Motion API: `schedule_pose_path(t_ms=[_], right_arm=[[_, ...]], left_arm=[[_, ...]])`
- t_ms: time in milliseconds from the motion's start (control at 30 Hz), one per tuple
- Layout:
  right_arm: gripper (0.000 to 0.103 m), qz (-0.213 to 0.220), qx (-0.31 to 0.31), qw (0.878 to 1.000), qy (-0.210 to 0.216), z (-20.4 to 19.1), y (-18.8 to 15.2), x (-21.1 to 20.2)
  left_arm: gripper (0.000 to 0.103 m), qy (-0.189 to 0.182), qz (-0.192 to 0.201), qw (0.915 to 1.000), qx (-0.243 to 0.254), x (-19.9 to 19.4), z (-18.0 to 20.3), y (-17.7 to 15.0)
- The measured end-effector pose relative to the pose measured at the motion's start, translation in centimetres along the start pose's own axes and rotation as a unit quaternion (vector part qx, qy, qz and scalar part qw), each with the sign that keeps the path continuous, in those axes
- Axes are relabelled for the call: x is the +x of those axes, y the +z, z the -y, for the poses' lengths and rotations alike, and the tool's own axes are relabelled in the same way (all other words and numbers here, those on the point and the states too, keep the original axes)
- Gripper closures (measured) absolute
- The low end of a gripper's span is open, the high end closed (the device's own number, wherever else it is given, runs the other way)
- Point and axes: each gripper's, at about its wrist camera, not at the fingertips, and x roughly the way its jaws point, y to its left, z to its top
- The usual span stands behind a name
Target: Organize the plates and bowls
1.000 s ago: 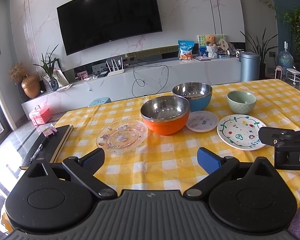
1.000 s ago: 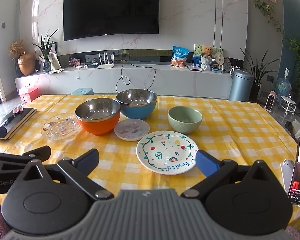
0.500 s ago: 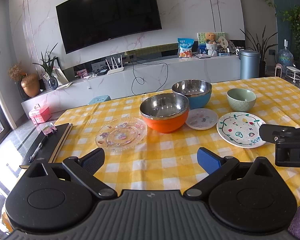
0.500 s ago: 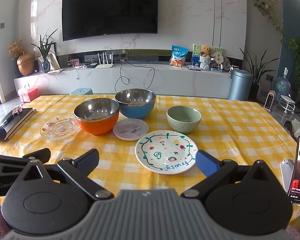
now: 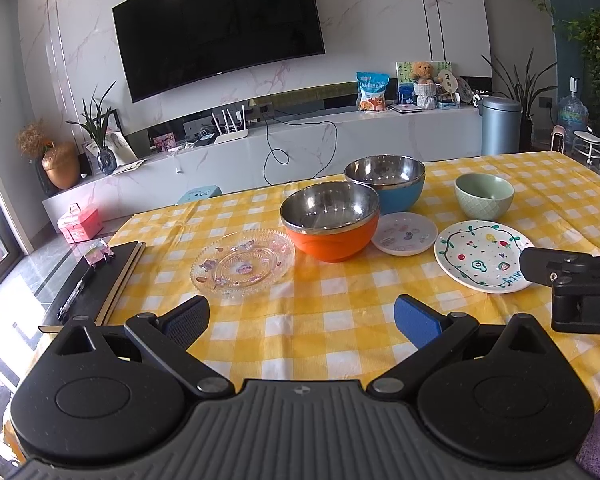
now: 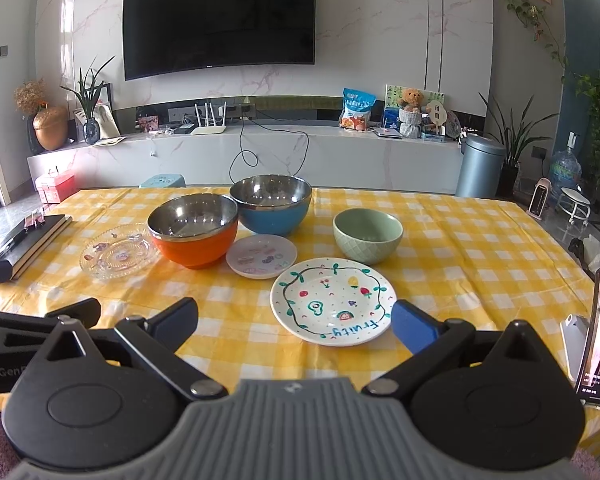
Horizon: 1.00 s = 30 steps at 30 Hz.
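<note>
I am holding my left gripper (image 5: 302,318) above the near edge of the table (image 5: 340,344), its jaws spread wide and gripping nothing. My right gripper (image 6: 294,320) is hovering alongside, likewise wide apart and carrying nothing; its near jaw is sitting just beside the painted plate (image 6: 332,306), though I cannot tell whether it is touching the rim. The tableware is lying on the yellow checked tablecloth (image 6: 460,248) in a loose row. From my left: the clear glass plate (image 5: 242,262), the orange bowl (image 5: 330,220) just beside it, and the blue bowl (image 5: 386,184) behind and against the orange one. The small pink plate (image 6: 261,256) is resting in front of the two steel-lined bowls, near the painted plate. The green bowl (image 6: 367,234) is standing just behind the painted plate. A black notebook (image 5: 96,280) with a pen is lying at the table's left edge, and a phone (image 6: 598,340) is propped upright at the right edge.
</note>
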Motion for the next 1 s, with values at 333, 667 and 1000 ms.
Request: schedule_pose_path(t_ms=[333,667,1000], right_arm=[[0.002,-0.003,0.004,1.0,0.0,0.09,-0.11,0.21],[0.002,-0.003,0.004,1.0,0.0,0.1,-0.14,0.29],[0.002,-0.005,0.004,1.0,0.0,0.08,-0.3,0.44]], left_arm=[[0.0,0.0,-0.001,1.0,0.0,0.06,0.0,-0.12],[0.0,0.0,-0.002,1.0,0.0,0.06,0.02,-0.2],[0.0,-0.001,-0.008,1.0,0.001,0.39,0.36,-0.7]])
